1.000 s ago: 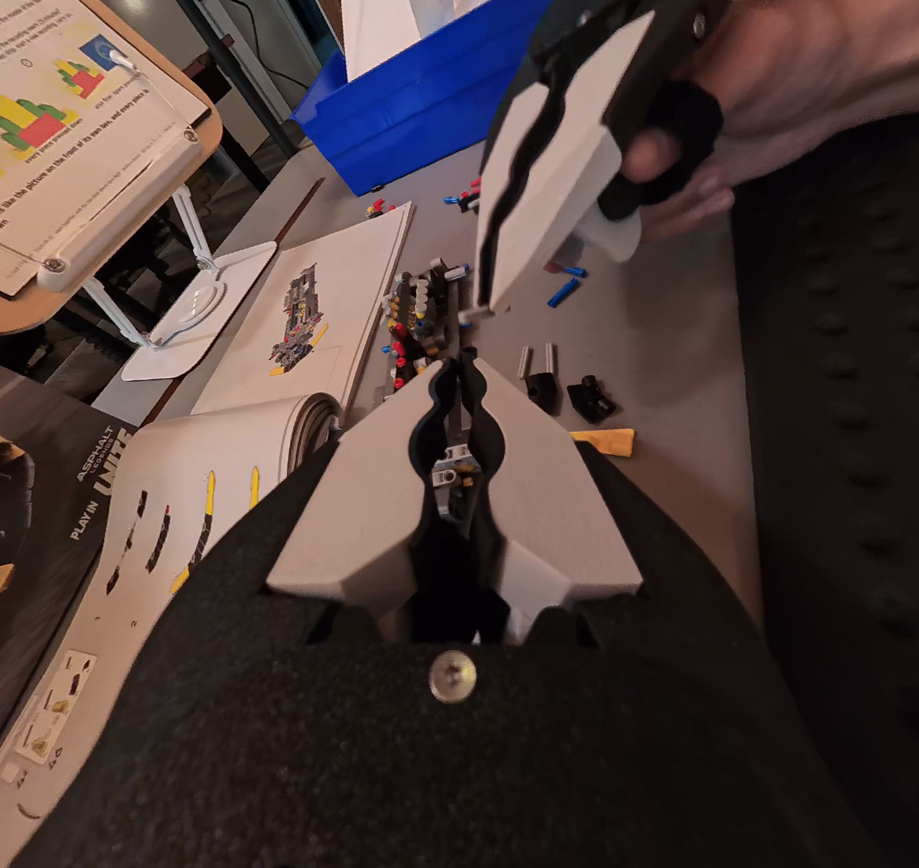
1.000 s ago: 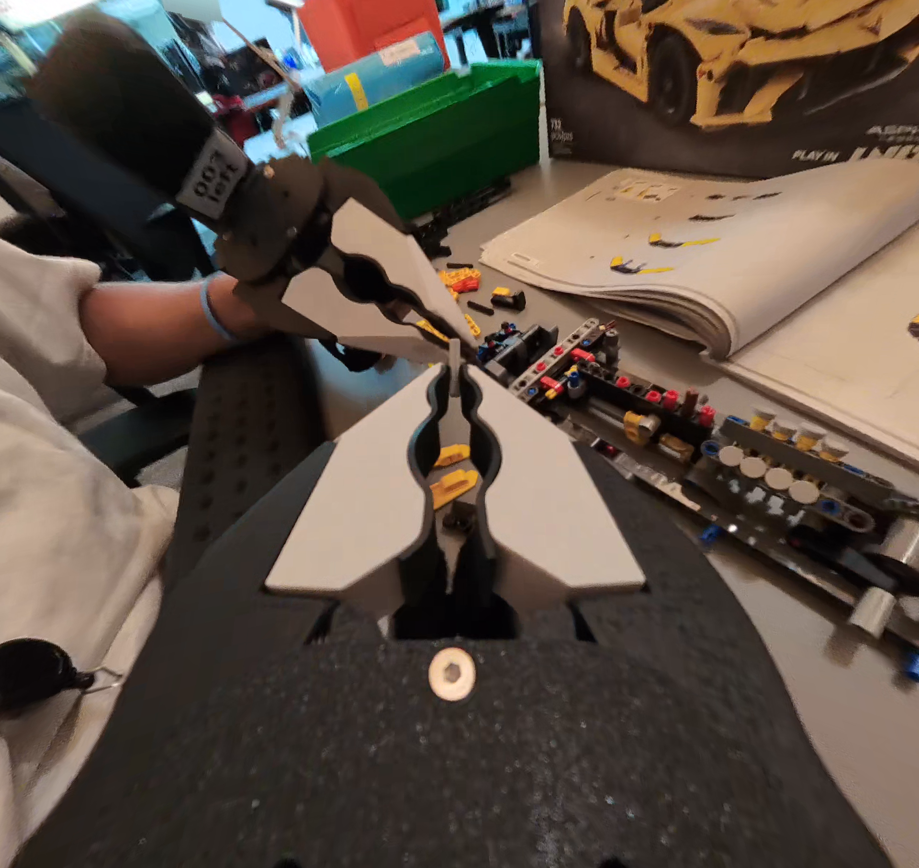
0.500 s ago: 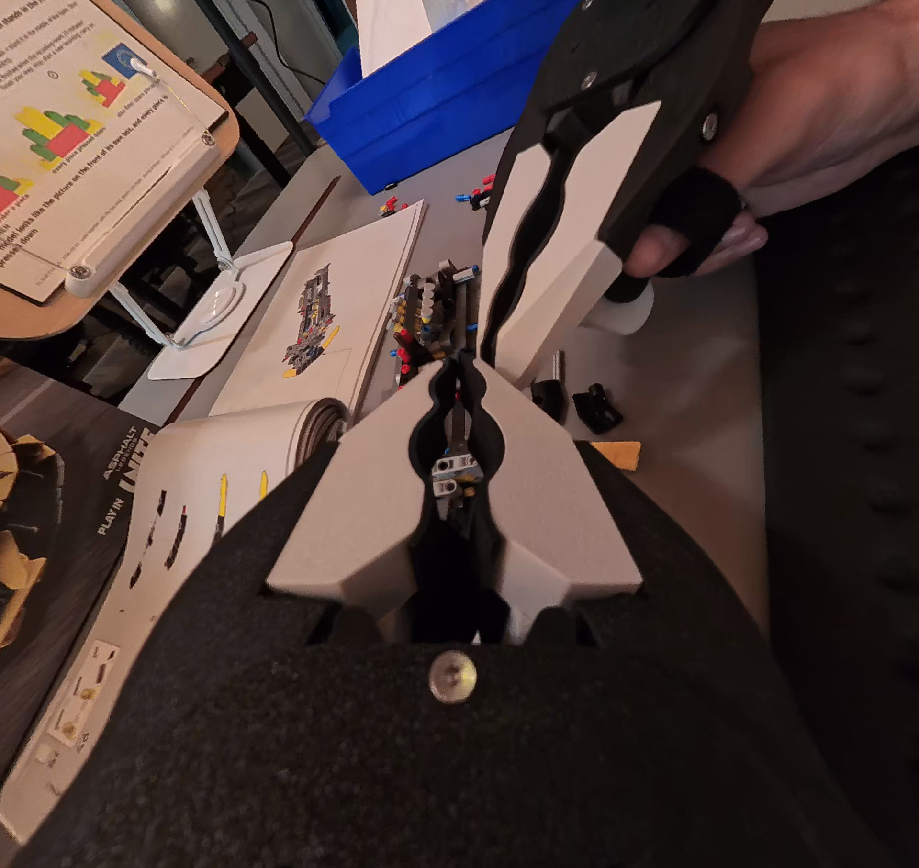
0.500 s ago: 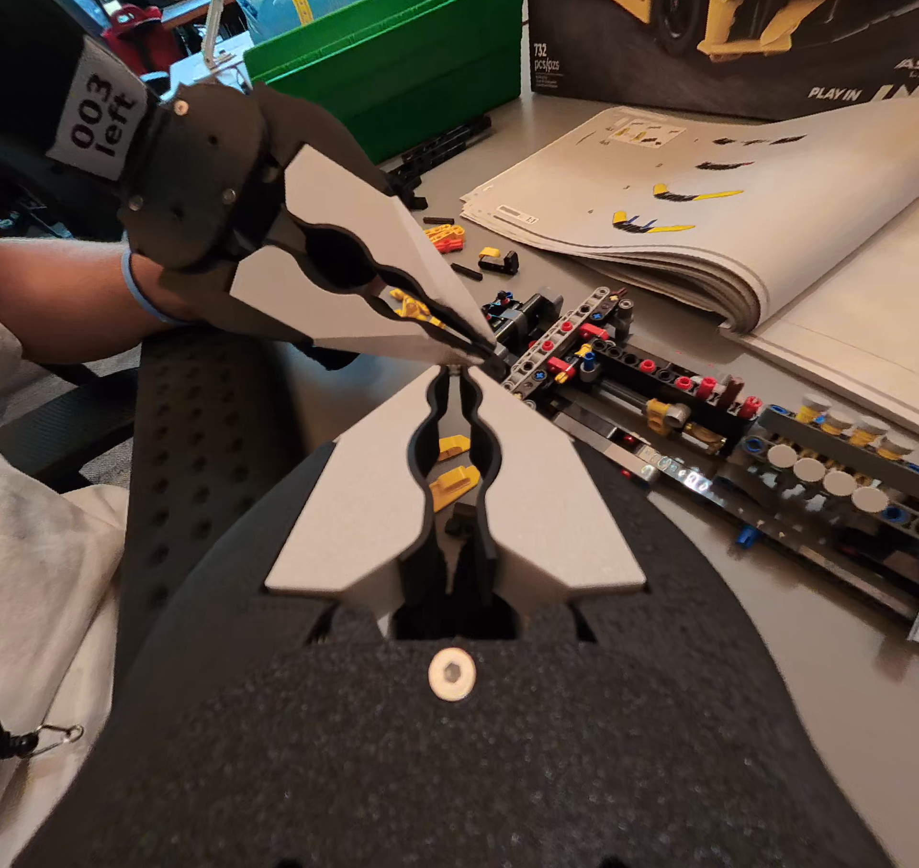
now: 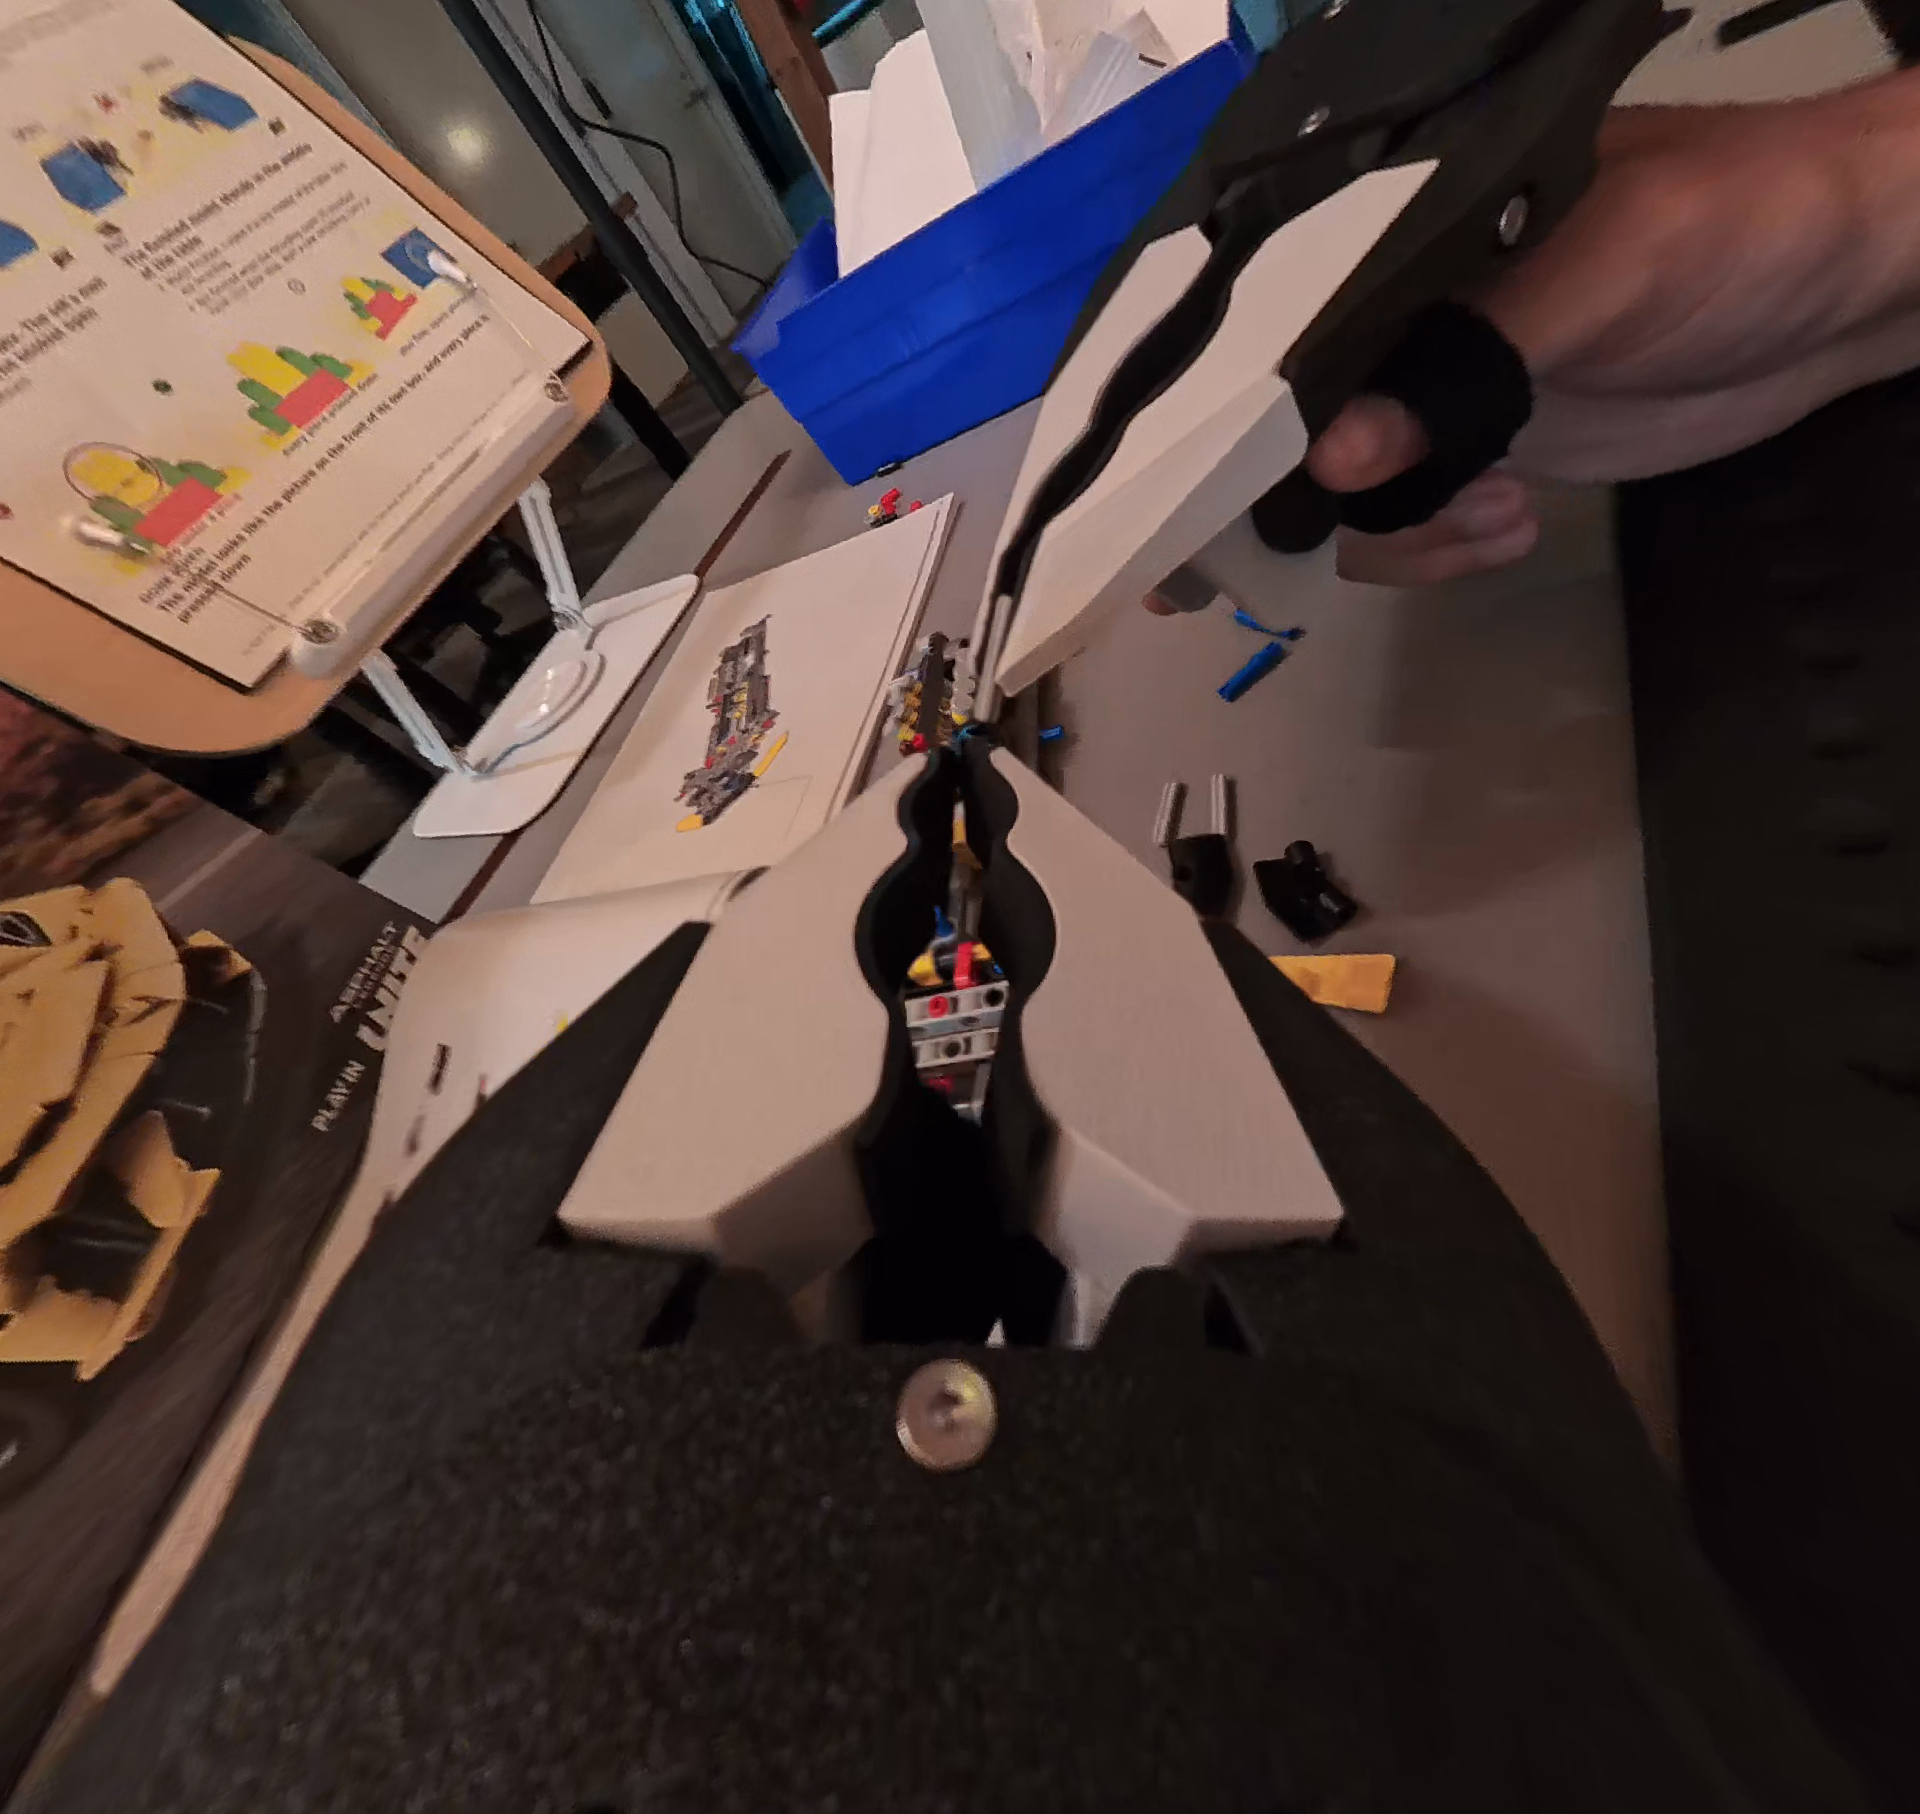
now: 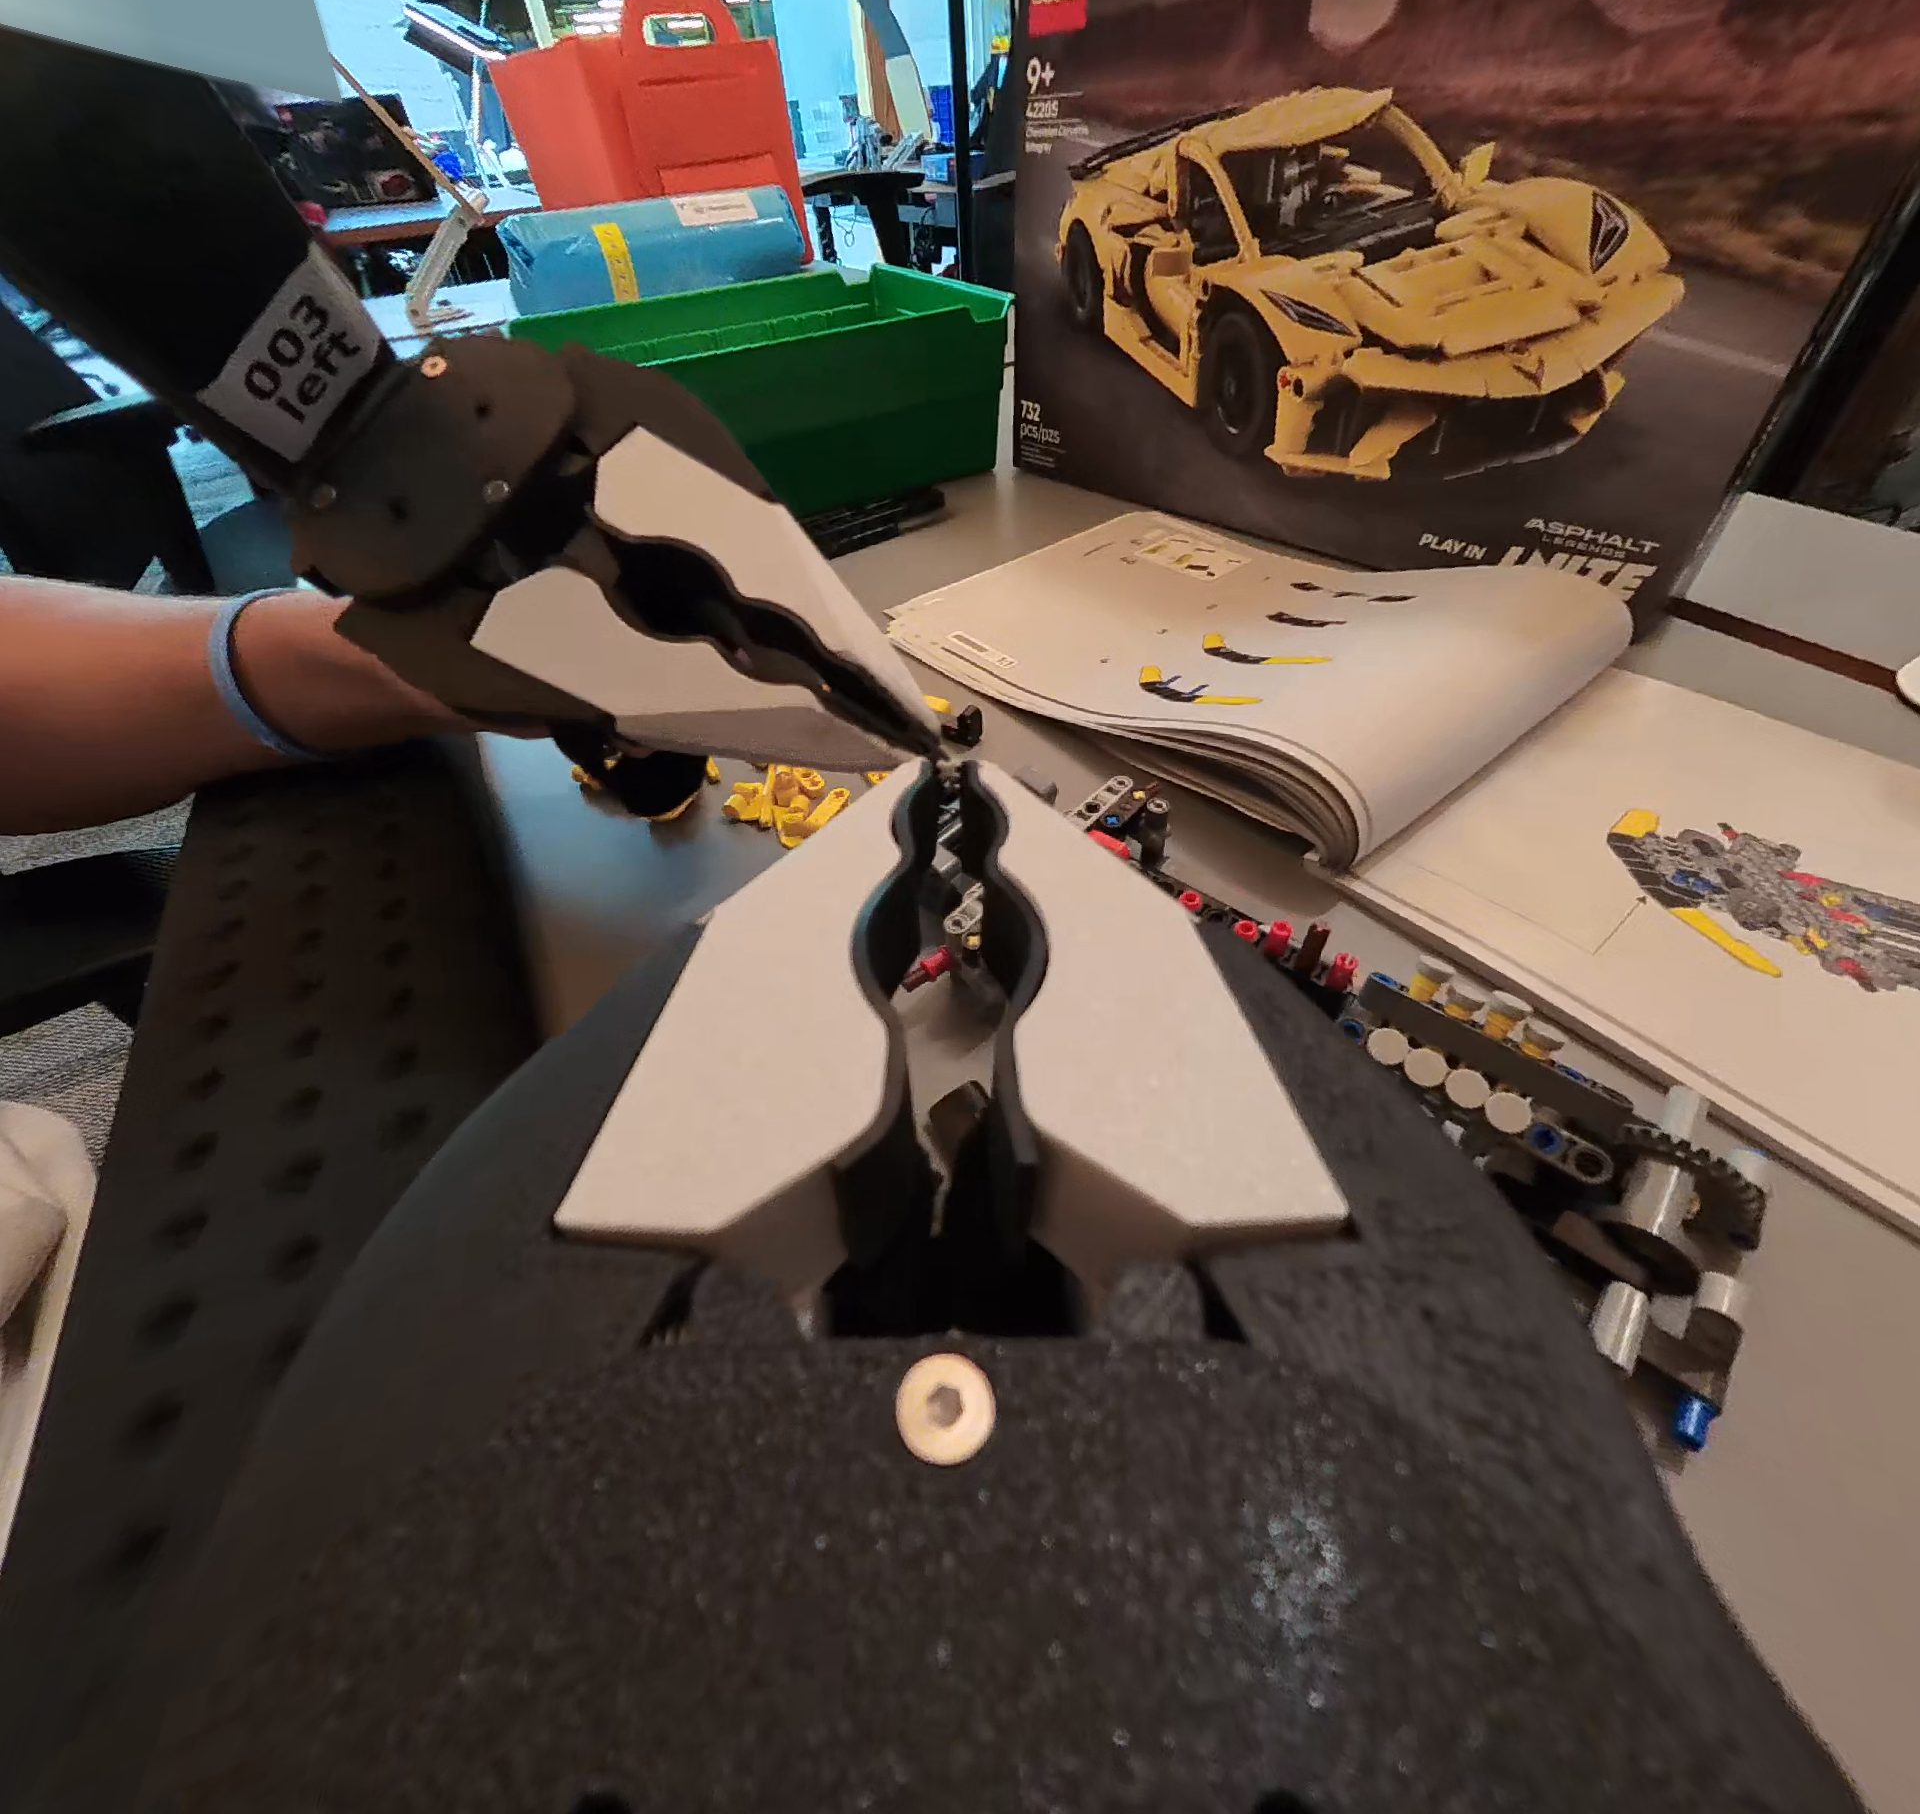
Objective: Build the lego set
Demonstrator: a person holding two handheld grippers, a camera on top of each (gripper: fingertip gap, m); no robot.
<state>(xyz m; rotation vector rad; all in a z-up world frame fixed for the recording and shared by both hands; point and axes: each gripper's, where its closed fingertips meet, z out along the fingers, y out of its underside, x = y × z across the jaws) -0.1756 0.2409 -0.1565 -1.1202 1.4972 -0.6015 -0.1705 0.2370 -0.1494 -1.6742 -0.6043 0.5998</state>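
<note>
The long lego assembly (image 6: 1496,1099) of dark beams with red, blue and yellow pins lies on the grey table; it also shows behind my fingertips in the left wrist view (image 5: 923,699). My left gripper (image 5: 961,756) is shut, and I cannot tell if it pinches anything. My right gripper (image 6: 951,772) is shut on a small light grey pin (image 5: 992,637). The two grippers meet tip to tip just above the near end of the assembly. The left gripper (image 6: 930,741) comes in from the left in the right wrist view.
An open instruction booklet (image 6: 1299,684) and the lego box (image 6: 1455,206) lie behind the assembly. Loose yellow pieces (image 6: 779,798), black pieces (image 5: 1299,891), blue pins (image 5: 1252,668) and a yellow piece (image 5: 1335,980) are on the table. Blue bin (image 5: 935,341), green bin (image 6: 810,362), sheet stand (image 5: 208,393). The grippers are tip to tip, or close to it.
Both grippers have risen and tilted up a little, tips staying together. The right gripper's tip has come down onto the left gripper's tip.
</note>
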